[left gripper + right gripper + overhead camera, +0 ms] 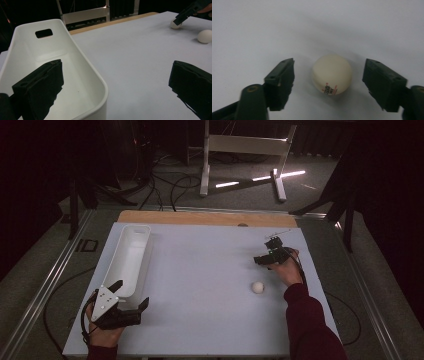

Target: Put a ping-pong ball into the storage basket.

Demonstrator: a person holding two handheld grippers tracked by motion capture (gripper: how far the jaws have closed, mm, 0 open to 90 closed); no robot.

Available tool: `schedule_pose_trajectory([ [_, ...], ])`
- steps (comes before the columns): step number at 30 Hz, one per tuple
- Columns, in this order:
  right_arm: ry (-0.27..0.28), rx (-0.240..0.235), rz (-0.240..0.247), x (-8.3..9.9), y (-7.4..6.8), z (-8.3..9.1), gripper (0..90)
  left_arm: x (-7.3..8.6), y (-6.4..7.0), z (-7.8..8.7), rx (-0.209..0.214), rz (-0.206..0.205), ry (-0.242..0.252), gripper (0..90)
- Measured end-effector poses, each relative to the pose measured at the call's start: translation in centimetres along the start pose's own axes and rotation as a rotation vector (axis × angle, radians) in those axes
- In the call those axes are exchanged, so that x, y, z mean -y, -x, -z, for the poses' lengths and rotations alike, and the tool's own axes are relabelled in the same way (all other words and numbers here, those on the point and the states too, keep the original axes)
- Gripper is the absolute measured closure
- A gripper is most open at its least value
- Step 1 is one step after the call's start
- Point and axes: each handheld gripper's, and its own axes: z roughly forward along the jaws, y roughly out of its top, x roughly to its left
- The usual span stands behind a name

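- Your right gripper [328, 82] stands wide around the ball [332, 74] near the table's right edge.
- Light, smooth, rolls easily: close gently across its middle.
- Left gripper [115, 85] gapes wide, empty.

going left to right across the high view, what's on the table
left gripper → white bin → loose white ball → right gripper

You see a cream ball [332, 74] with red and black print, a plain white ball [258, 287], a white bin [131, 258], and black jaws.
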Motion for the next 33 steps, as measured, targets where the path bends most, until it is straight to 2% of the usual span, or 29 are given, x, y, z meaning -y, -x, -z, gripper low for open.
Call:
schedule_pose_trajectory([
  [9, -0.022, 0.015, -0.013, 0.1, 0.0, -0.5, 35.7, 0.0, 0.0, 0.0, 0.001, -0.002, -0.002, 0.2],
  [12, -0.036, 0.023, -0.002, 0.2, -0.2, -0.6, 37.5, 0.0, 0.0, 0.0, 0.001, -0.002, -0.002, 0.2],
  [15, -0.047, 0.048, 0.0, 0.3, -0.3, -0.9, 42.2, 0.0, 0.0, 0.0, -0.001, -0.001, -0.001, 0.2],
  [19, -0.046, 0.049, 0.0, 0.2, -0.3, -0.9, 49.1, 0.0, 0.0, 0.0, -0.002, -0.002, -0.003, 0.2],
  [25, -0.05, 0.056, 0.01, 0.3, -0.2, -0.7, 50.1, 0.0, 0.0, 0.0, -0.003, -0.002, -0.002, 0.2],
  [33, -0.029, 0.045, 0.014, 0.1, -0.5, 0.6, 50.2, 0.0, 0.0, 0.0, -0.004, -0.001, -0.002, 0.3],
])
